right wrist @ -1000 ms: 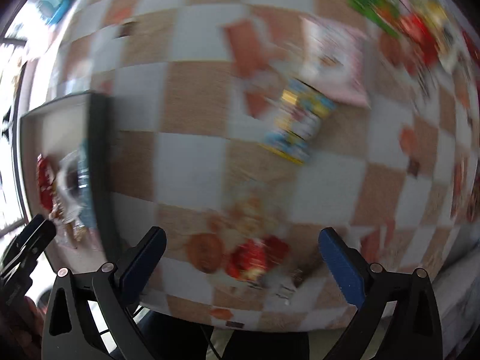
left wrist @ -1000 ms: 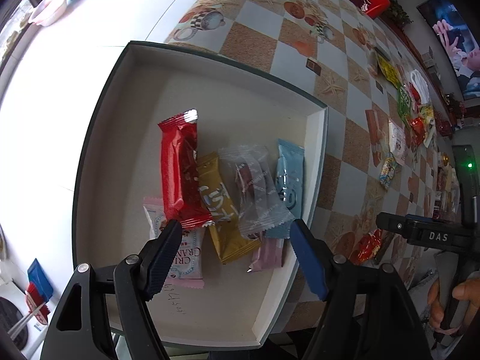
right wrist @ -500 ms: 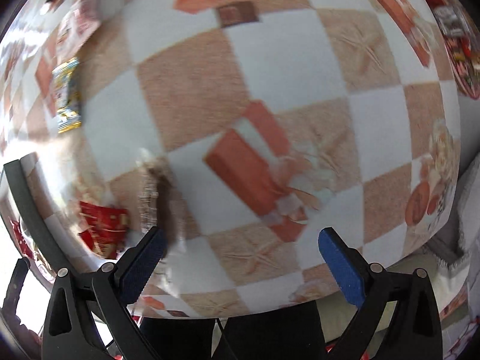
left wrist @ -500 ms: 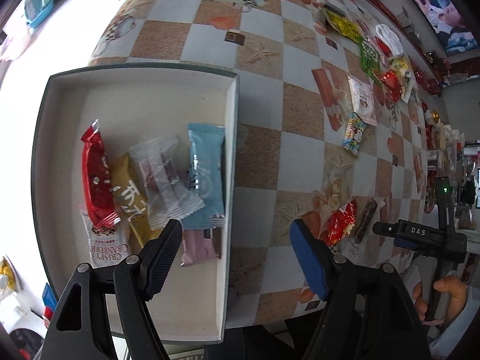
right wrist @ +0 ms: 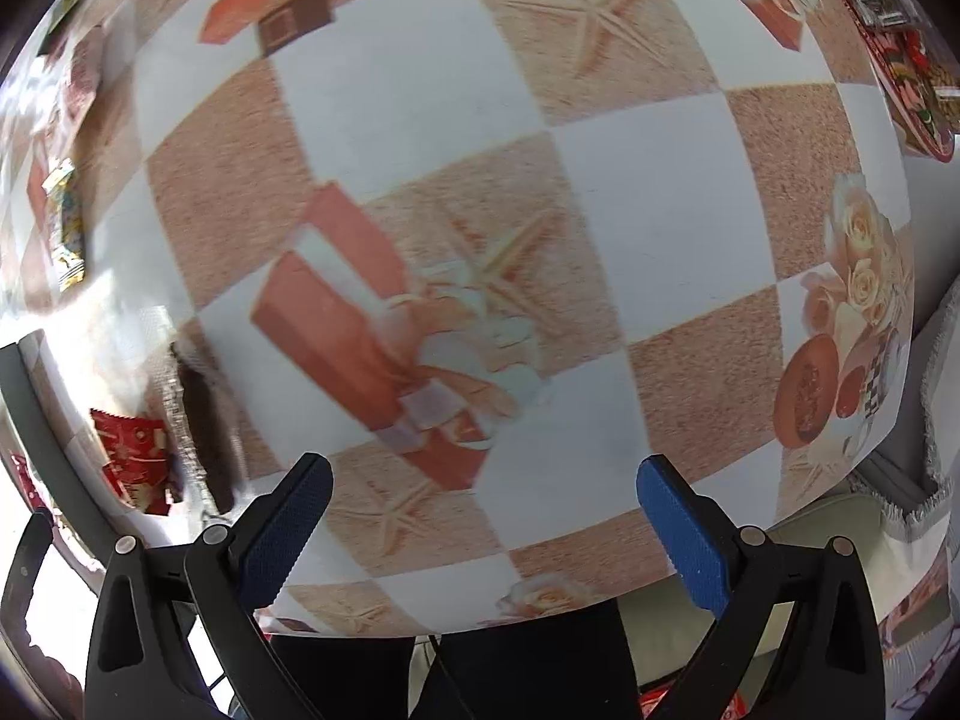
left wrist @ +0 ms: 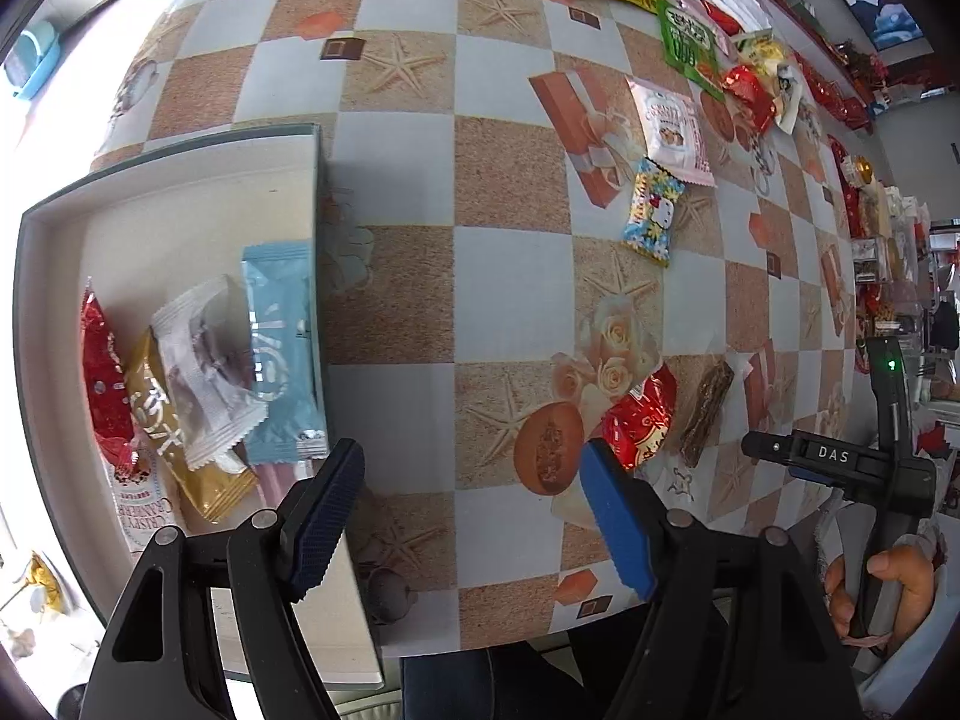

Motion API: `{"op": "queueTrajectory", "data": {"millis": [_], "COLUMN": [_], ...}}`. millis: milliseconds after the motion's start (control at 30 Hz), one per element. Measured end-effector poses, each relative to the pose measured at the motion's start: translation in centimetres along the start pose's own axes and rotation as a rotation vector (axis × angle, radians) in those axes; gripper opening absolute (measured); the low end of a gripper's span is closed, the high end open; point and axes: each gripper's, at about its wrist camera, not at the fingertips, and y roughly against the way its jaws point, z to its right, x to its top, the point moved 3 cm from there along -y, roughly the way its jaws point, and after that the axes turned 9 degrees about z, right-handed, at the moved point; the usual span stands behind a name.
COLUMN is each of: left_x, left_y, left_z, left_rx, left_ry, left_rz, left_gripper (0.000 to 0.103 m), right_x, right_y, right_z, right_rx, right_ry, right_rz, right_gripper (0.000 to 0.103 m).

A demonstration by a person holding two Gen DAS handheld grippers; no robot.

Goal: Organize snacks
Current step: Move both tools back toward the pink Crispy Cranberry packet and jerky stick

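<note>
A grey tray (left wrist: 318, 192) at the left holds several snack packets: red (left wrist: 102, 372), gold (left wrist: 174, 438), clear white (left wrist: 204, 360) and light blue (left wrist: 282, 354). My left gripper (left wrist: 471, 510) stands open and empty over the tablecloth just right of the tray. A red foil packet (left wrist: 639, 420) and a brown bar (left wrist: 708, 411) lie beside its right finger. The same red packet (right wrist: 135, 459) and brown bar (right wrist: 207, 420) appear at the left in the right wrist view. My right gripper (right wrist: 480, 531) is open and empty over bare checked cloth.
A Hello Kitty packet (left wrist: 651, 210), a pink cookie packet (left wrist: 672, 126) and a green packet (left wrist: 687, 39) lie farther back among several more snacks. The table's near edge (left wrist: 510, 642) runs just below my grippers. A hand (left wrist: 882, 588) holds the other gripper at the right.
My left gripper has slid right, from over the tray's packets to the cloth beside the tray. The right gripper has swept right, away from the red packet, and rolled.
</note>
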Motion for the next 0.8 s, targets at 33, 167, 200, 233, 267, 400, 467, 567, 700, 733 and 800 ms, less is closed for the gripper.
{"op": "queueTrajectory", "data": {"millis": [33, 167, 200, 233, 267, 400, 467, 567, 700, 733, 800], "left_x": [0.0, 0.1, 0.1, 0.2, 0.3, 0.9, 1.5, 2.8, 5.2, 5.8, 7.0], "left_y": [-0.1, -0.6, -0.7, -0.9, -1.0, -1.2, -1.2, -1.0, -0.9, -1.0, -1.4], "left_z": [0.2, 1.4, 1.7, 2.0, 2.3, 3.6, 4.3, 5.4, 6.8, 7.1, 7.9], "left_rx": [0.001, 0.005, 0.006, 0.008, 0.009, 0.014, 0.017, 0.02, 0.021, 0.021, 0.02], "left_ry": [-0.002, -0.017, -0.022, -0.028, -0.032, -0.057, -0.067, -0.088, -0.105, -0.106, -0.11], "left_rz": [-0.004, -0.015, -0.017, -0.021, -0.024, -0.024, -0.022, -0.008, 0.025, 0.028, 0.035], "left_gripper": [0.078, 0.078, 0.078, 0.078, 0.078, 0.078, 0.078, 0.078, 0.078, 0.078, 0.078], "right_x": [0.3, 1.8, 2.3, 2.8, 3.0, 4.2, 4.4, 4.2, 4.4, 3.9, 4.1], "right_y": [0.1, 0.5, 0.6, 0.4, 0.4, 0.4, 0.5, 0.5, 0.8, 0.9, 1.0], "right_z": [0.6, 2.9, 3.4, 4.2, 4.6, 6.3, 6.9, 7.3, 7.5, 7.3, 7.5], "right_rx": [-0.005, -0.02, -0.024, -0.027, -0.025, -0.009, -0.012, -0.012, -0.007, -0.008, -0.005], "right_ry": [0.002, 0.019, 0.025, 0.032, 0.037, 0.056, 0.075, 0.083, 0.085, 0.083, 0.085], "right_rz": [0.002, 0.02, 0.025, 0.031, 0.036, 0.055, 0.068, 0.07, 0.087, 0.09, 0.09], "right_gripper": [0.102, 0.102, 0.102, 0.102, 0.102, 0.102, 0.102, 0.102, 0.103, 0.103, 0.103]}}
